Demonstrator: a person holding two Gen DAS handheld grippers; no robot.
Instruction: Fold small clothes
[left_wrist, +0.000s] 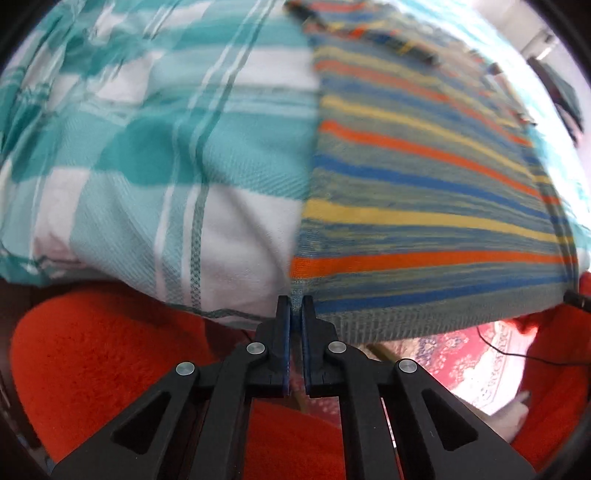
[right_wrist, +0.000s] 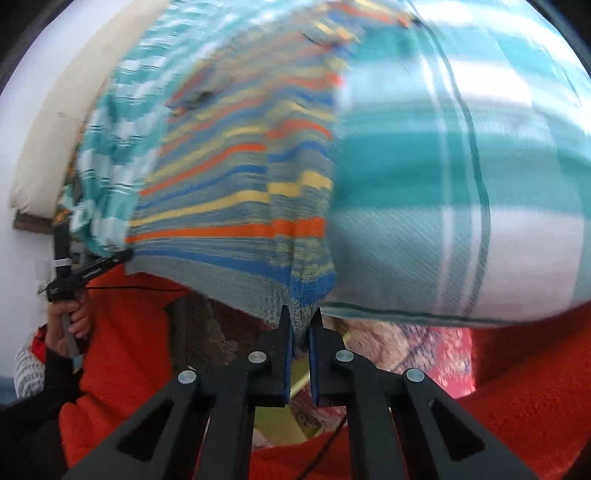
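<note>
My left gripper is clamped on the near hem corner of the striped knit garment with orange, blue and yellow bands. My right gripper pinches the garment's other near corner, its fingers closed on the knit. The garment lies spread over the teal and white checked blanket, near edge hanging off it. Red fleece sleeve below. Both views blurred.
</note>
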